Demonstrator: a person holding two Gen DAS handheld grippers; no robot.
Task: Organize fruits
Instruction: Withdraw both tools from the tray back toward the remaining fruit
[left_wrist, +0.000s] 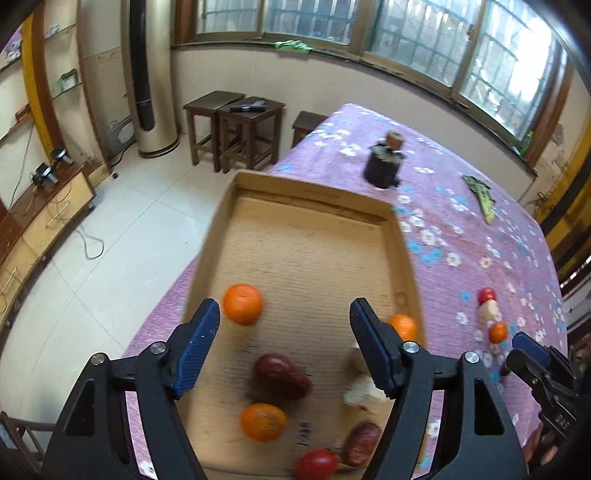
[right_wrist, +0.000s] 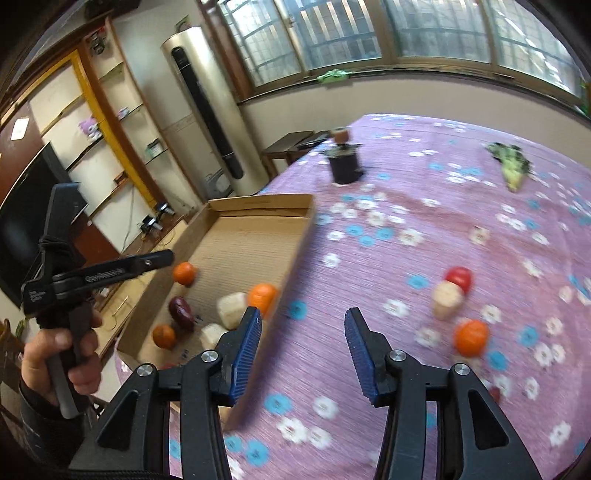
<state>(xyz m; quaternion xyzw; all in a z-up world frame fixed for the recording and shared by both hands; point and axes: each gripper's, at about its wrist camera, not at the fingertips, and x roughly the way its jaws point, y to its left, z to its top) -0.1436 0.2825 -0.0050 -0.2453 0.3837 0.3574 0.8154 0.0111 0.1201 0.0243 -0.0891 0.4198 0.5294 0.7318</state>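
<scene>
1. Fruits were seen in two groups: several lay inside a shallow cardboard tray, and a few were left on the purple flowered cloth of the worktop, well to the tray's right.
2. In the tray, an orange was placed near the left wall, a second orange against the right wall, and a third nearer the camera, with a dark red fruit between them.
3. Pale cream pieces, a reddish-brown fruit and a red tomato-like fruit were found at the tray's near right corner.
4. On the cloth, a red fruit, a cream piece touching it and an orange just beside were noted.
5. The left tongs were held wide apart above the tray floor, with nothing gripped between the blue pads.
6. The right tongs were parted over bare cloth beside the tray's edge, and nothing was held in them.
7. Dark handwritten marks were seen on the tray floor, and white lettering on the left tool's body in the right wrist view; neither could be read through the blur.
8. A dark jar with a cork-like top and a green leafy item were set farther back on the cloth.
</scene>
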